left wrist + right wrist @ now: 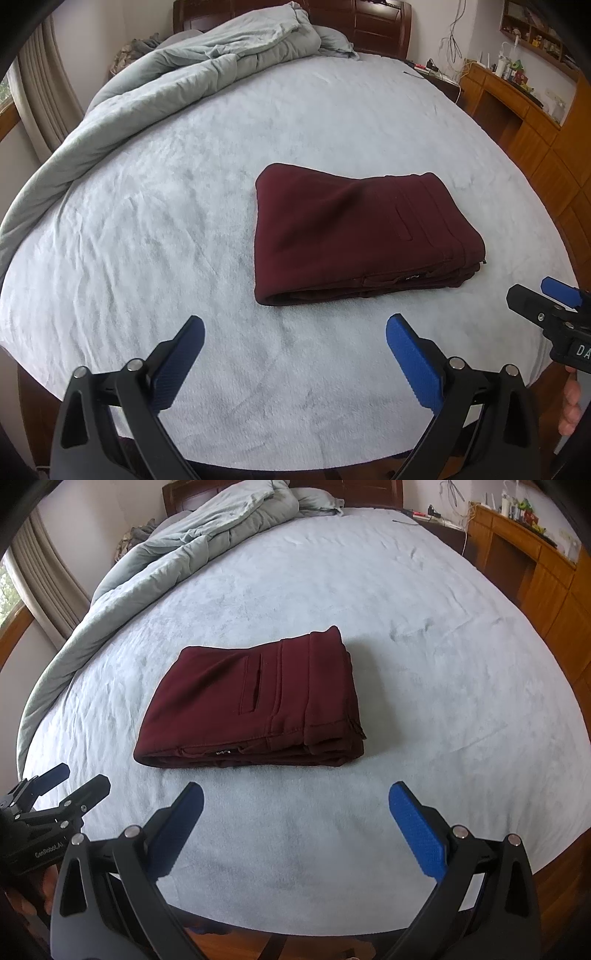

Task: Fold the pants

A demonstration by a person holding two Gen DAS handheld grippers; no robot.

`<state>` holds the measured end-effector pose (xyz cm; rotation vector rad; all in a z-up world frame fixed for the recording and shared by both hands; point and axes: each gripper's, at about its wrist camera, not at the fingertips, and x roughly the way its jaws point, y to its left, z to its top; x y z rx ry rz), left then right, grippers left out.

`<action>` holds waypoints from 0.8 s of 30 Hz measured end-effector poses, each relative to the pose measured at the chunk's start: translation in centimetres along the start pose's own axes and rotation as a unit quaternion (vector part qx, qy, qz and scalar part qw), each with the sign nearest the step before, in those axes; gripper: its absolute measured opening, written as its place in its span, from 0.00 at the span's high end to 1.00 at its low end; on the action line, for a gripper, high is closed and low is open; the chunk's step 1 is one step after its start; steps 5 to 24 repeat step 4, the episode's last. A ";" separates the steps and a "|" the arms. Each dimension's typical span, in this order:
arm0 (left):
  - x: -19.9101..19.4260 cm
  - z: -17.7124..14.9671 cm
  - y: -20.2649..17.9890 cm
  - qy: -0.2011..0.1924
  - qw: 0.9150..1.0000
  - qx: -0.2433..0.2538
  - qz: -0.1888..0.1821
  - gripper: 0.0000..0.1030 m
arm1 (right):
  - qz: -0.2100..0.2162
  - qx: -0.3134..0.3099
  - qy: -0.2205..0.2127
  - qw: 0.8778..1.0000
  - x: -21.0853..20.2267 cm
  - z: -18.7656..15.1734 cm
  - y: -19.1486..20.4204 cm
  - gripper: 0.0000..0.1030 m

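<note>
The dark maroon pants lie folded into a compact stack on the pale blue bed sheet; the right wrist view shows them with a back pocket slit on top. My left gripper is open and empty, held above the sheet just in front of the pants, apart from them. My right gripper is open and empty, also in front of the pants. The right gripper shows at the right edge of the left wrist view, and the left gripper shows at the left edge of the right wrist view.
A crumpled grey-green duvet is heaped along the bed's far left side up to the dark wooden headboard. A wooden desk with small items stands to the right. Curtains hang at left.
</note>
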<state>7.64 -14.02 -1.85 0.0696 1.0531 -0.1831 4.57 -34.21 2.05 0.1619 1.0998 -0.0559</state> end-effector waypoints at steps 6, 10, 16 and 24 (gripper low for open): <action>0.0 0.0 0.0 0.001 1.000 0.001 0.001 0.04 | -0.001 0.001 0.001 1.000 0.0 -0.1 0.1 0.03; 0.0 0.0 0.0 0.001 1.000 0.001 0.001 0.04 | -0.001 0.001 0.001 1.000 0.0 -0.1 0.1 0.03; 0.0 0.0 0.0 0.001 1.000 0.001 0.001 0.04 | -0.001 0.001 0.001 1.000 0.0 -0.1 0.1 0.03; 0.0 0.0 0.0 0.001 1.000 0.001 0.001 0.04 | -0.001 0.001 0.001 1.000 0.0 -0.1 0.1 0.03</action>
